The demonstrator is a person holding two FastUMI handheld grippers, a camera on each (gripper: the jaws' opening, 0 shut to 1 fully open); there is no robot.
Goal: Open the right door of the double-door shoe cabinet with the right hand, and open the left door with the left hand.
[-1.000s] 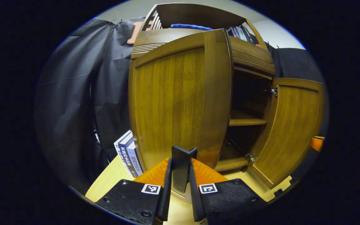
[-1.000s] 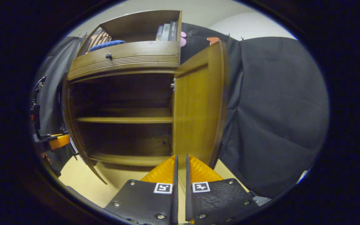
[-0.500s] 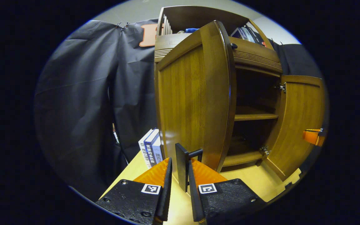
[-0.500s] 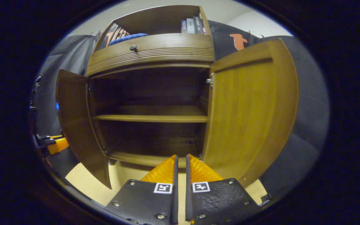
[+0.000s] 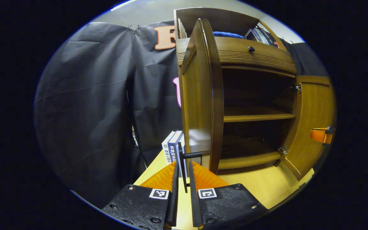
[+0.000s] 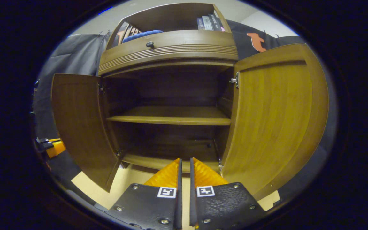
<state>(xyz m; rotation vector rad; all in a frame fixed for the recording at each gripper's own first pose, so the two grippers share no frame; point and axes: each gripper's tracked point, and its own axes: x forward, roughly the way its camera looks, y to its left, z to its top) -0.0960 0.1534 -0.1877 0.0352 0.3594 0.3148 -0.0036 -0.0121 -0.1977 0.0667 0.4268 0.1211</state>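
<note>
Here the shoe cabinet (image 6: 171, 51) stands mid-frame on the counter (image 5: 260, 188) with two doors swung wide: the left door (image 6: 78, 127) at left, the right door (image 6: 273, 118) at right. One shelf (image 6: 171, 118) crosses the interior. In the left gripper view, the left tongs (image 5: 183, 185) pinch the door's handle (image 5: 180, 159) at bottom centre. The right tongs (image 6: 184, 179) are closed, holding nothing. Three books (image 5: 171, 150) stand beside the cabinet.
</note>
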